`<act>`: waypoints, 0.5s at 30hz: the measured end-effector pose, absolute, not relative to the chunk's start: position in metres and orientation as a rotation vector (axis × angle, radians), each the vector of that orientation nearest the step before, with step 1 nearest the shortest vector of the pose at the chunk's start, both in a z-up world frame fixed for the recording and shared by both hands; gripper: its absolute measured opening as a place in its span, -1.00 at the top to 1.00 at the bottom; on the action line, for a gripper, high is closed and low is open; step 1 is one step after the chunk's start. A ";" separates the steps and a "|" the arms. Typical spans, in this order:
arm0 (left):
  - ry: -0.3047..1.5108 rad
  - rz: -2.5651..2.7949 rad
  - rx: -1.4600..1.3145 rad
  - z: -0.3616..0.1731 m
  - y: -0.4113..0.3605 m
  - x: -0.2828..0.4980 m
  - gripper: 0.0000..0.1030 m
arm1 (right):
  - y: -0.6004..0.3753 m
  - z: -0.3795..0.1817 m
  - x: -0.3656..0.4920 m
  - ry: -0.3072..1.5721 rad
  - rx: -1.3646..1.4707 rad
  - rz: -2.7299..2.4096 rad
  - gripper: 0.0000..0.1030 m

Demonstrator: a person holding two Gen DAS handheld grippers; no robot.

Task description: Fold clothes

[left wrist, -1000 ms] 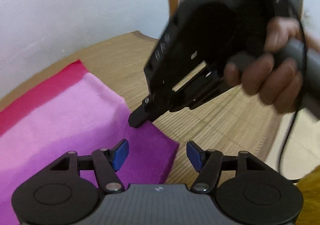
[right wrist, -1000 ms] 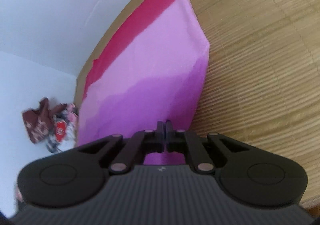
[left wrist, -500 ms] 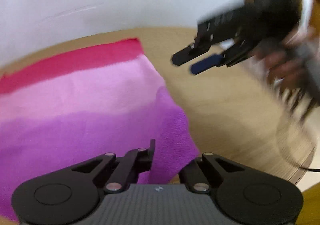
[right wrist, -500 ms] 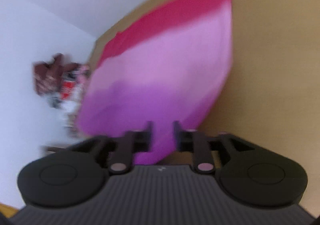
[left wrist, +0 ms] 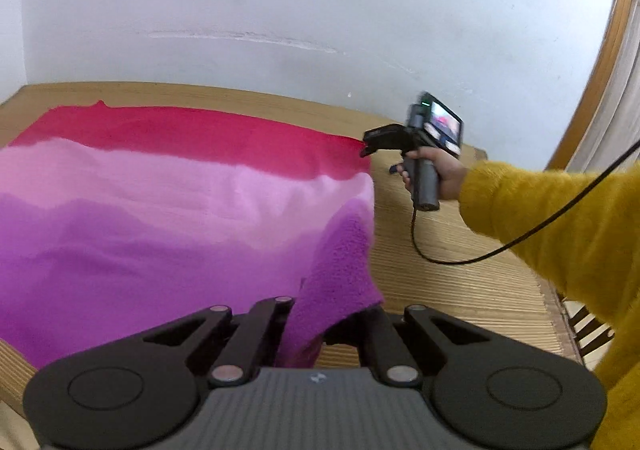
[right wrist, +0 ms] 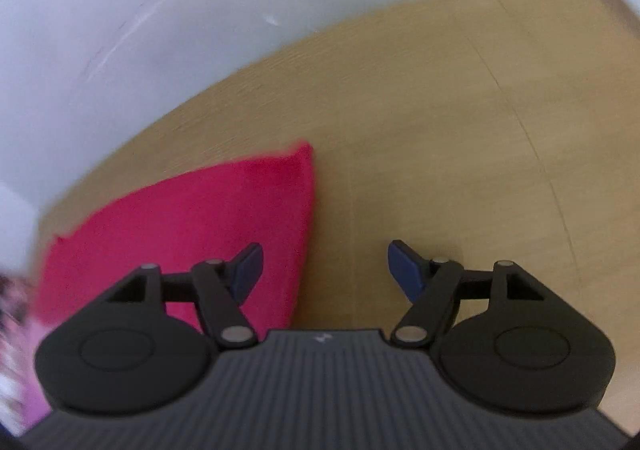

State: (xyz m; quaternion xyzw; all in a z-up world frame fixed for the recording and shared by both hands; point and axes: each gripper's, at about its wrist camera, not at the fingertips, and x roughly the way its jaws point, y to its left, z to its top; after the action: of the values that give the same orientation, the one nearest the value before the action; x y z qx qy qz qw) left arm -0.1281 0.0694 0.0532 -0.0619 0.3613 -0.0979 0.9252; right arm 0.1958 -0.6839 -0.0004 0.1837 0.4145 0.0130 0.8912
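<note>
Item: one fleece cloth [left wrist: 180, 209], banded red, pink and purple, spread over a woven mat [left wrist: 460, 262] on a bed against a white wall [left wrist: 320, 9]. In the left wrist view it fills the frame from 9 o'clock to centre, red band at 12 o'clock along the wall, purple band at 6 o'clock.

Left gripper [left wrist: 320, 330]: jaws clamped together on the near purple corner, which is lifted off the mat and drapes between the linkages. Firm hold, as far as can be seen.

Right gripper [right wrist: 324, 270]: jaws spread wide, nothing between them, having just been opening. In its own blurred view the left blue pad [right wrist: 248, 270] hangs over the red band's edge, the right pad over bare mat; the far red corner [right wrist: 304, 153] lies at 12 o'clock of the jaws. From the left wrist view it appears at 2 o'clock, carried by a hand [left wrist: 440, 177] in a mustard sleeve [left wrist: 560, 217], tips right at that corner.

Step in hand, by judgement: securing both corners of the right-hand edge before a fold; one taken, one pending.

Next move calls for: lowering the open jaws astride the red corner, closing on a single thickness, then carrying both corners across together. Risk: uneven lift skews the fold.
</note>
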 end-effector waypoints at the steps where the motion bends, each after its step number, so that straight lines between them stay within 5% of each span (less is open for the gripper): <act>1: 0.741 -0.197 -0.128 0.055 0.069 -0.127 0.94 | -0.673 -0.001 0.202 0.857 0.311 0.029 -0.39; 3: 0.740 -0.195 -0.130 0.057 0.063 -0.127 0.94 | -0.649 -0.004 0.211 0.840 0.179 0.060 -0.24; 4: 0.740 -0.196 -0.124 0.058 0.057 -0.133 0.94 | -0.640 -0.006 0.214 0.828 0.144 0.092 0.08; 5: 0.739 -0.198 -0.119 0.060 0.051 -0.138 0.94 | -0.636 -0.006 0.217 0.828 0.153 0.117 0.72; 6: 0.737 -0.201 -0.112 0.063 0.055 -0.137 0.94 | -0.633 -0.006 0.221 0.834 0.173 0.141 0.89; 15: 0.630 -0.384 -0.116 0.108 0.028 -0.161 0.94 | -0.719 0.038 0.188 0.633 0.671 0.134 0.91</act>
State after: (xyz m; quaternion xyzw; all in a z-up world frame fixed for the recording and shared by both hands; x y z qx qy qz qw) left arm -0.1607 0.0282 0.1076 -0.0568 0.3076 -0.1877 0.9311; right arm 0.1877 -0.7194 0.0377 0.3236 0.3050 0.0646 0.8934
